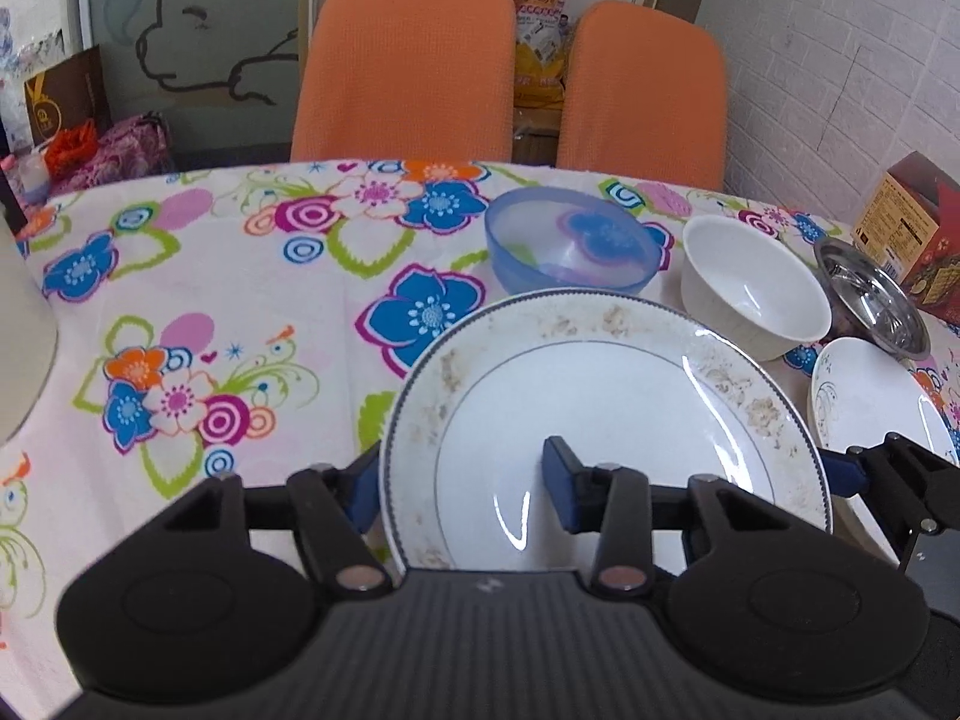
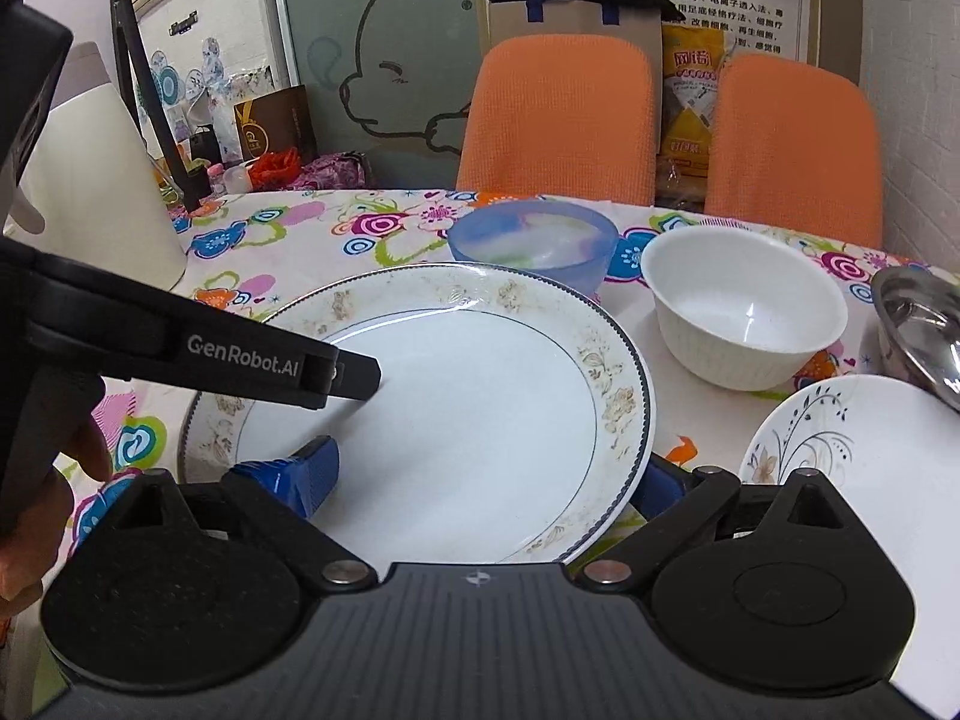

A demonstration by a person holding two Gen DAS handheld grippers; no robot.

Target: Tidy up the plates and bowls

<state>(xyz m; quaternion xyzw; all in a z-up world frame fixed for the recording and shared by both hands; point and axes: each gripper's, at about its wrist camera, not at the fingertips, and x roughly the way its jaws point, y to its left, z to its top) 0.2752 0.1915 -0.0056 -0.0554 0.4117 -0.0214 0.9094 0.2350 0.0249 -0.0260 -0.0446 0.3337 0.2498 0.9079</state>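
Large gold-rimmed plate (image 1: 606,420) is held between both grippers, apparently raised above the floral desk (image 1: 210,312), though whether its underside is clear of the cloth cannot be told.

Left gripper (image 1: 462,489): jaws are set across the plate's left rim, one blue pad on the face, the other outside and below the edge. Closed on the plate.

Right gripper (image 2: 480,477): the same is seen on the plate's right rim; one pad lies on the face, the other is tucked under the edge. Closed on the plate.

Behind the plate, a blue bowl (image 2: 534,240) and a white bowl (image 2: 744,312) stand side by side. Further right a steel bowl (image 2: 924,330) is seen, with a small flower-painted plate (image 2: 852,468) in front of it.

Step judged: the large plate is being carried, two-handed, toward a stacking place.

Next move, as a judgement: the plate is to be kept level and lowered flat where plates are gathered, likely beneath the small plate as base. Care is called for near the white bowl, which stands close to the rim.
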